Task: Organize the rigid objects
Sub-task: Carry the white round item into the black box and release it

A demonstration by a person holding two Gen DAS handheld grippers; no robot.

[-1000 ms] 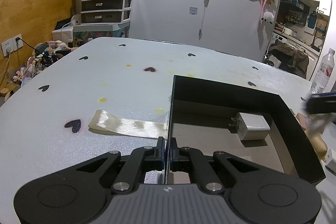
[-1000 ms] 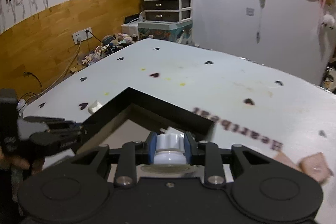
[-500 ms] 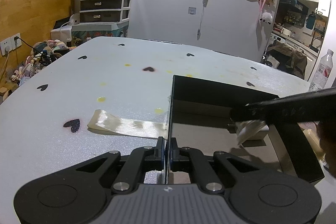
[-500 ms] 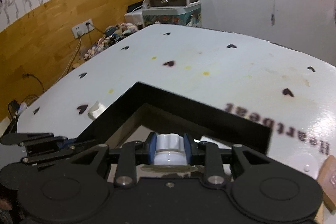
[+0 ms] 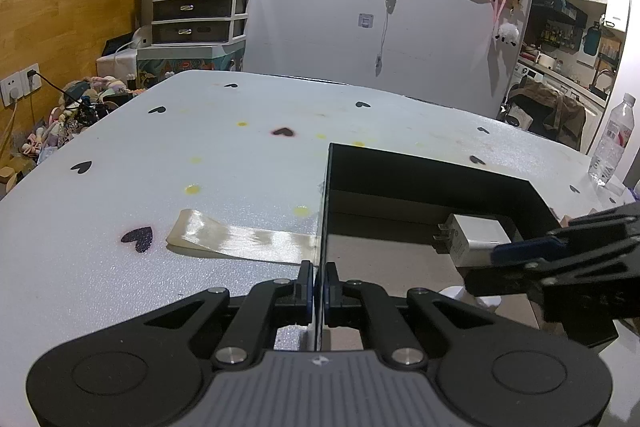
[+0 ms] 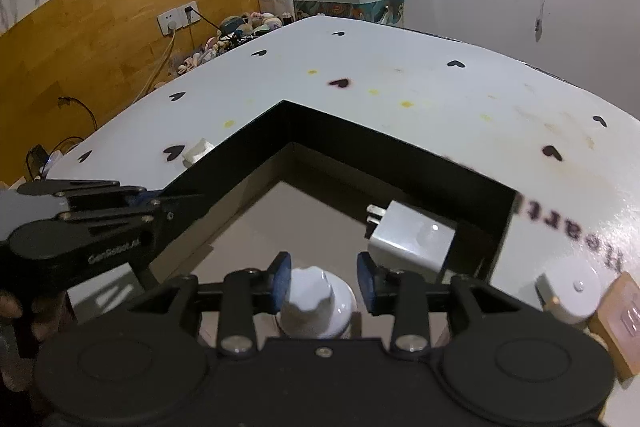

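A black open box (image 5: 420, 175) (image 6: 360, 143) lies on the white table with heart prints. My left gripper (image 5: 320, 281) (image 6: 152, 203) is shut on the box's thin left wall. A white plug charger (image 5: 476, 243) (image 6: 412, 243) lies inside the box near its far right corner. My right gripper (image 6: 324, 275) (image 5: 520, 255) reaches into the box from the right, jaws opening. Between them stands a small white bottle (image 6: 314, 303) (image 5: 480, 297) with a ribbed cap, and a gap shows on each side of the cap. The bottle's lower part is hidden behind the gripper body.
A curled strip of yellowish tape (image 5: 240, 239) lies on the table left of the box. A clear water bottle (image 5: 612, 143) stands at the table's right edge. A white round piece (image 6: 568, 291) and a wooden block (image 6: 620, 319) lie right of the box.
My right gripper came down into the box with the white bottle and its jaws parted from the cap. The left gripper kept still on the box wall.
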